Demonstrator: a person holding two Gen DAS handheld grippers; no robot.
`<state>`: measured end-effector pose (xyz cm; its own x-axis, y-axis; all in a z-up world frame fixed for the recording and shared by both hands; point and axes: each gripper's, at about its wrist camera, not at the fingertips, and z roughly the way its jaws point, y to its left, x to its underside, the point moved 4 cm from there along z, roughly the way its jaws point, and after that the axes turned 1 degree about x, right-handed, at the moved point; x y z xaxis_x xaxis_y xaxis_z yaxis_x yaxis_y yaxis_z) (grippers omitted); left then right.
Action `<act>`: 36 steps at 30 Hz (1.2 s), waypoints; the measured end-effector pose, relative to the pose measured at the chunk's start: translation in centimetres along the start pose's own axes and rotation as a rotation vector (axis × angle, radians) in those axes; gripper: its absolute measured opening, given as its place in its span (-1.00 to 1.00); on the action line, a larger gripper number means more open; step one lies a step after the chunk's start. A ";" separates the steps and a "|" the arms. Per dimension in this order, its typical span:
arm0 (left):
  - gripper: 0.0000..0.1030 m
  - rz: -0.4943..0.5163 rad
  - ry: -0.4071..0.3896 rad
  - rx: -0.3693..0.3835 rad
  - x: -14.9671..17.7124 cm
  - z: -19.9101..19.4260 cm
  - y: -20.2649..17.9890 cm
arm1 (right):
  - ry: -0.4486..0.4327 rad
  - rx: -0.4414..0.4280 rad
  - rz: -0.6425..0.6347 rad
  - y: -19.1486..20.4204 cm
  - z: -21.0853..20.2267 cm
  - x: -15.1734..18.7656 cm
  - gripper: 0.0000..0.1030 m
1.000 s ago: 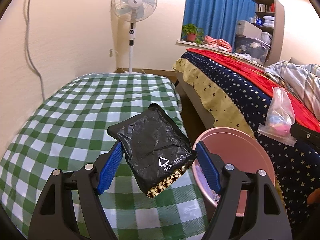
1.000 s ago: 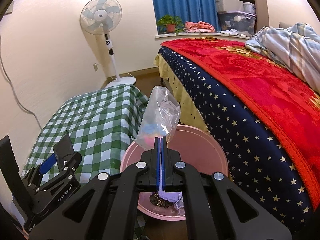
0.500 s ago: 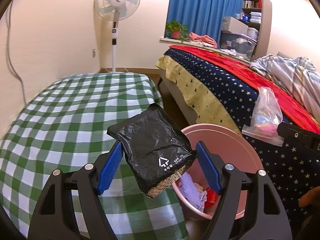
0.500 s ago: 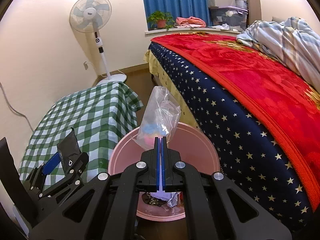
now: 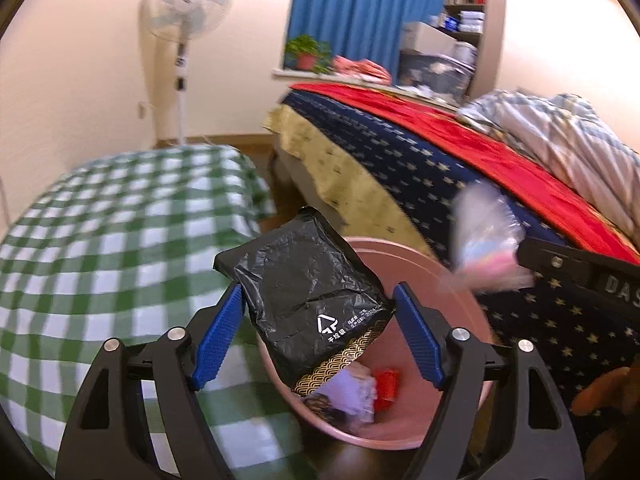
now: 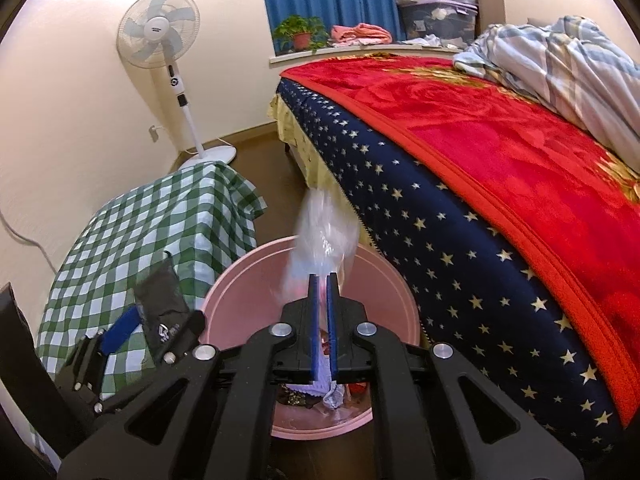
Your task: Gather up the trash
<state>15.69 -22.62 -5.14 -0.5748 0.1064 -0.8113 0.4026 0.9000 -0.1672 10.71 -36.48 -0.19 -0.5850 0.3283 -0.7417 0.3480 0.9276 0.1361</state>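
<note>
A crumpled black packet (image 5: 308,280) with a white recycling mark hangs between the blue pads of my left gripper (image 5: 318,296). The jaws are starting to open, and the pads still touch its edges. It hangs over the near rim of the round pink bin (image 5: 420,252), which holds paper and red scraps. My right gripper (image 6: 320,278) is over the same bin (image 6: 248,264), and its jaws are opening with a narrow gap between the pads. A clear plastic bag (image 6: 324,232) with pink and blue contents sits blurred at its fingertips, loose between them. The left gripper (image 6: 156,328) shows at lower left.
A table with a green checked cloth (image 5: 100,220) stands left of the bin. A bed with a starred navy cover (image 6: 460,260) and a red blanket (image 6: 500,140) borders the bin on the right. A white standing fan (image 6: 160,32) is by the far wall. A hand (image 5: 600,396) shows at lower right.
The left gripper carried the black packet rightward from above the checked table to over the bin. The right gripper's pads parted a crack and the clear bag turned blurred and tilted.
</note>
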 end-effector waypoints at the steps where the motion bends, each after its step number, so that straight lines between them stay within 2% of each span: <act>1: 0.53 -0.004 0.018 0.019 0.2 0.3 -0.1 | 0.002 0.008 0.018 -0.4 0.0 0.0 -0.26; 2: 0.63 -0.012 0.042 0.029 0.6 0.7 0.0 | 0.000 0.014 0.033 -0.7 0.0 0.0 -0.05; 3: 0.64 -0.015 0.050 0.018 0.9 0.9 0.2 | -0.002 0.017 0.042 -1.0 0.0 0.1 0.13; 7: 0.64 -0.025 0.056 -0.014 1.3 0.5 1.4 | -0.009 0.014 0.055 -1.2 -0.2 0.1 0.13; 15: 0.64 -0.011 -0.002 -0.063 0.8 -3.6 2.7 | -0.072 -0.018 0.013 -0.1 -2.9 -0.1 0.14; 21: 0.65 -0.007 -0.037 -0.113 0.5 -6.7 4.2 | -0.156 -0.063 -0.023 0.9 -7.0 0.6 0.37; 30: 0.71 0.006 -0.107 -0.222 1.1 -13.3 7.1 | -0.203 -0.117 -0.088 3.5 -11.0 3.4 0.67; 36: 0.84 0.006 -0.147 -0.252 1.0 -18.3 7.8 | -0.224 -0.138 -0.122 5.2 -12.9 5.3 0.84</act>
<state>5.24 -7.79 2.99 -0.4563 0.0664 -0.8873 0.2058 0.9781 -0.0327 -0.07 -27.57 5.05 -0.4345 0.1796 -0.8826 0.1733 0.9783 0.1138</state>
